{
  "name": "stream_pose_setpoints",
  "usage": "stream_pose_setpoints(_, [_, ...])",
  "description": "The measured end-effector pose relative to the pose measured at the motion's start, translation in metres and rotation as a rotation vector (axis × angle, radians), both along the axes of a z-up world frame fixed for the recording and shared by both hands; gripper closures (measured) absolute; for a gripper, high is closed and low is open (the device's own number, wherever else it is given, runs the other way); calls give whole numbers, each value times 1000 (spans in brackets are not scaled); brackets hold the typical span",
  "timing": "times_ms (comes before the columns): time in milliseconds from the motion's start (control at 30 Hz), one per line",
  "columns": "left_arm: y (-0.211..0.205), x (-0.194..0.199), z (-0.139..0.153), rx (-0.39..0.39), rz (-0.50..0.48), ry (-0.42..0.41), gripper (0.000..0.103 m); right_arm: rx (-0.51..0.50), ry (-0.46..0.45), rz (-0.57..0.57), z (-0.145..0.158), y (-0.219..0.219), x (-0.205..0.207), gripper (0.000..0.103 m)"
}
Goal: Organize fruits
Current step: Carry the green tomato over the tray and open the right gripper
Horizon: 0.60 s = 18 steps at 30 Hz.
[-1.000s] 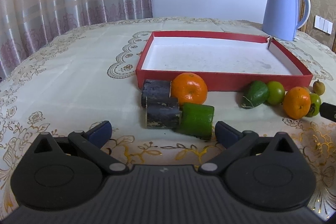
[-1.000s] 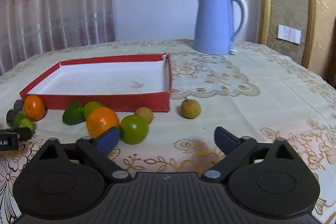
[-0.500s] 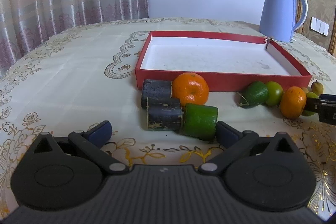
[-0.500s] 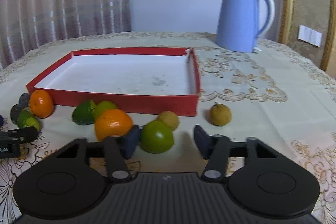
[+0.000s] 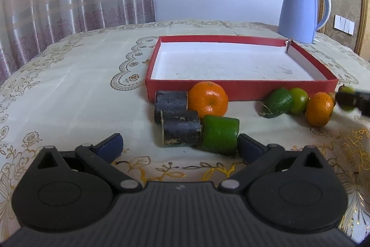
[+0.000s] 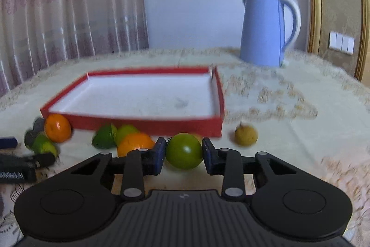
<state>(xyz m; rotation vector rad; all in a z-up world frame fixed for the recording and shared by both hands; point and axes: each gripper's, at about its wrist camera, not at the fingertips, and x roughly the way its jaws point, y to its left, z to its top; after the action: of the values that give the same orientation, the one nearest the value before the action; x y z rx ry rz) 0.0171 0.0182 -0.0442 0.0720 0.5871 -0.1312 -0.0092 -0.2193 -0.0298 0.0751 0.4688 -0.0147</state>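
Observation:
A red tray (image 5: 240,89) with a white floor stands mid-table, also in the right wrist view (image 6: 148,123). My right gripper (image 6: 184,152) is shut on a round green fruit (image 6: 183,151) in front of the tray. Beside it lie an orange (image 6: 134,145), green fruits (image 6: 105,139) and a yellow-brown fruit (image 6: 246,136). My left gripper (image 5: 179,146) is open, low over the table, just before two dark cane pieces (image 5: 180,131), a green cane piece (image 5: 219,134) and an orange (image 5: 207,100).
A blue kettle (image 5: 298,23) stands behind the tray at the right. The round table carries an embroidered cream cloth (image 5: 69,85). Curtains hang behind at the left. More fruit (image 5: 320,109) lies along the tray's front right corner.
My right gripper moved forward and closed around the round green fruit. My left gripper edged slightly closer to the cane pieces and stayed open.

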Motion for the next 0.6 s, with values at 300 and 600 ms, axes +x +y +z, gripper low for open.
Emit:
stream_pose_setpoints(300, [5,-4,0,-48,-45,-8,0,-79,-76,23,25,14,42,70])
stream_pose_setpoints(600, [9,-4,-1,-89,-70,-8,0,-58,83,36,4,22,128,70])
